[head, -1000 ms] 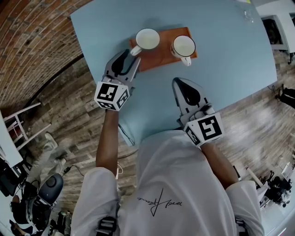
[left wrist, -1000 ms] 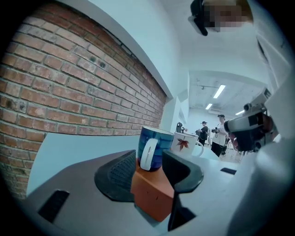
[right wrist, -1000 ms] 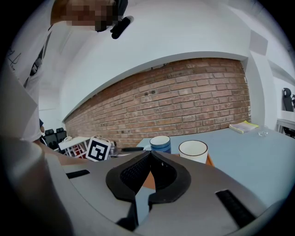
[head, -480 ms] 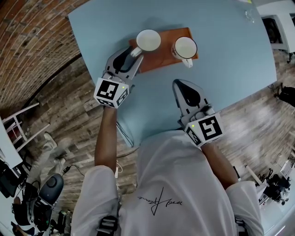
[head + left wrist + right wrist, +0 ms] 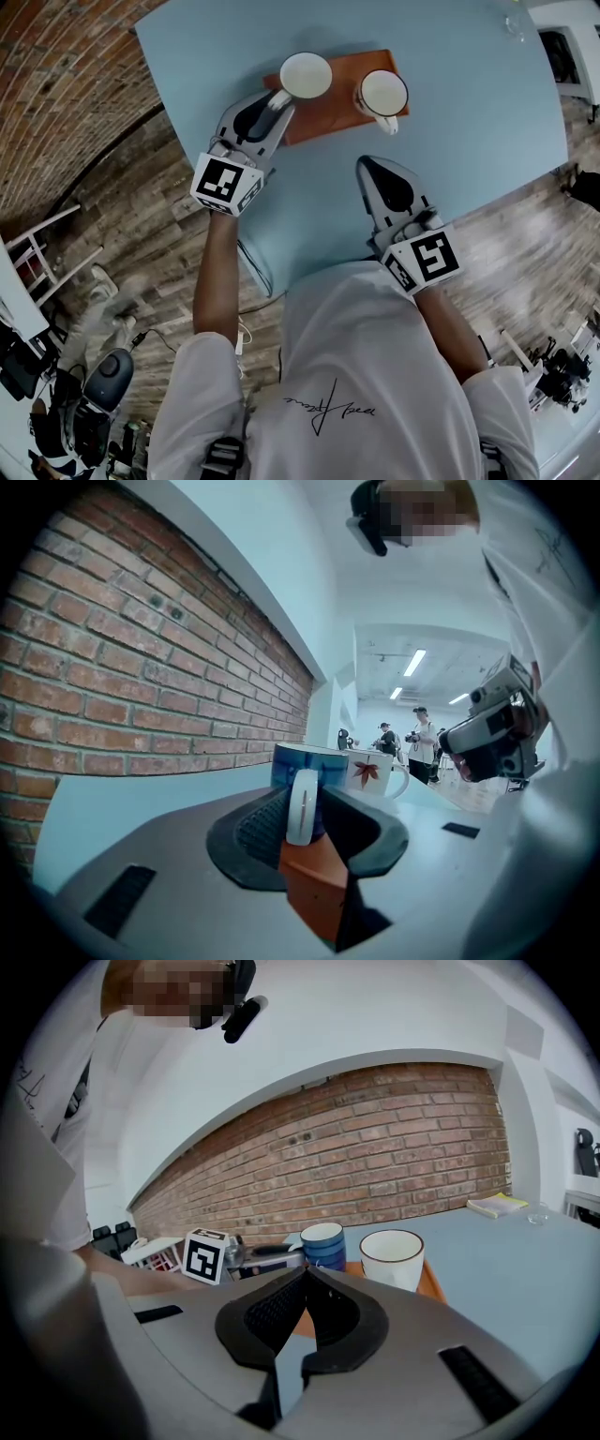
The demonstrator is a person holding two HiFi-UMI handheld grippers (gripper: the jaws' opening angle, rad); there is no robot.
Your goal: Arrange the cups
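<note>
Tongs on the right [image 5: 367,165] are pinched together on nothing, over bare bench [image 5: 469,141] short of the orange tray [image 5: 330,114]. The left tongs [image 5: 280,99] have just been narrowing round the white handle [image 5: 302,804] of the blue cup [image 5: 306,75], with the handle between the pads and a gap seemingly left on one side. That cup and the white cup [image 5: 382,92] beside it stand upright on the tray and both look empty; probably glazed, rigid, light, slick and chippable, so the handle is the sensible hold, squeezed square to stop the cup swinging.
</note>
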